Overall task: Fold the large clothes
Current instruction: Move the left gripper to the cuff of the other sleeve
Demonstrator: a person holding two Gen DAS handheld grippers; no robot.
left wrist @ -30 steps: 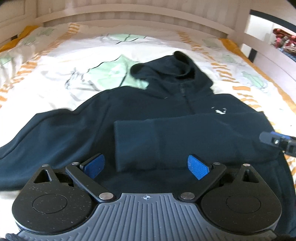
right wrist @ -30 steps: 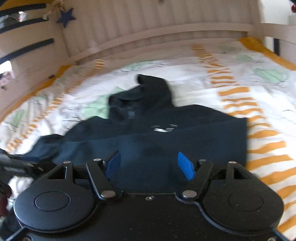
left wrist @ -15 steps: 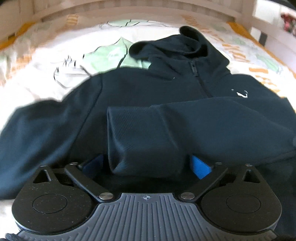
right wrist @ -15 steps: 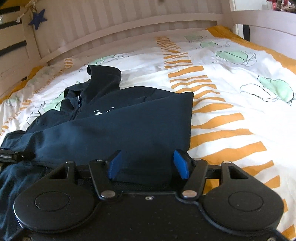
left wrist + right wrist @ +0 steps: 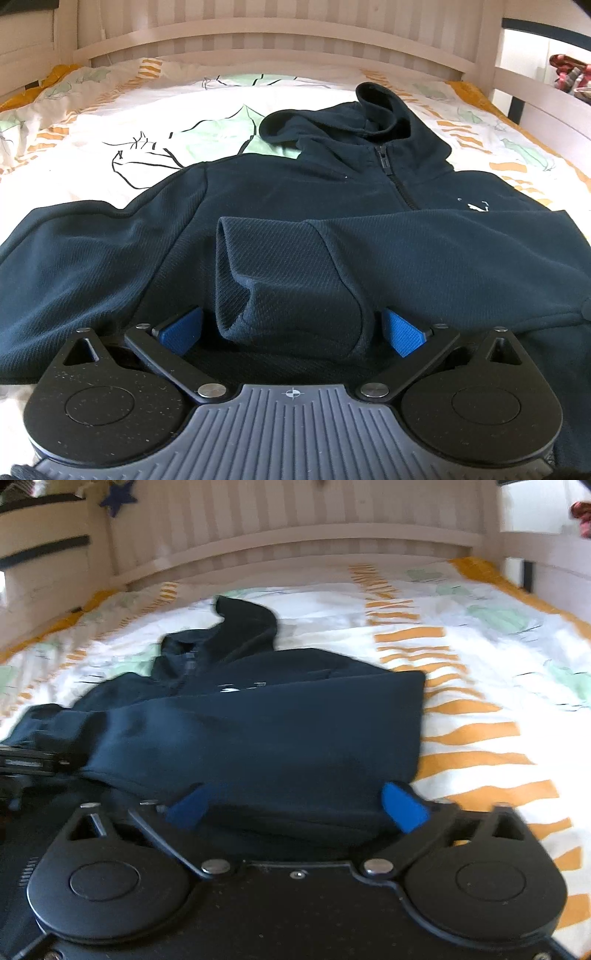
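A dark navy zip hoodie (image 5: 295, 192) lies face up on the bed, hood (image 5: 369, 114) toward the headboard. One sleeve is folded across the chest, and its cuff (image 5: 280, 280) ends between the fingers of my left gripper (image 5: 291, 332). That gripper is open wide, with its blue pads just clear of the cuff on both sides. In the right wrist view, the hoodie (image 5: 258, 709) shows its folded side edge. My right gripper (image 5: 295, 806) sits over that fold, its jaws opening, with fabric lying between pads that do not press on it.
The hoodie rests on a white duvet (image 5: 147, 122) with orange stripes and green leaf prints. A pale slatted headboard (image 5: 277, 37) closes the far end, and a side rail (image 5: 535, 92) runs along the right. The left gripper's tip (image 5: 26, 762) shows at the left edge of the right wrist view.
My right gripper's jaws have spread from fairly narrow to wide, releasing the fabric. Both grippers have sunk closer to the hoodie. The sleeve cuff now lies between the left gripper's fingers.
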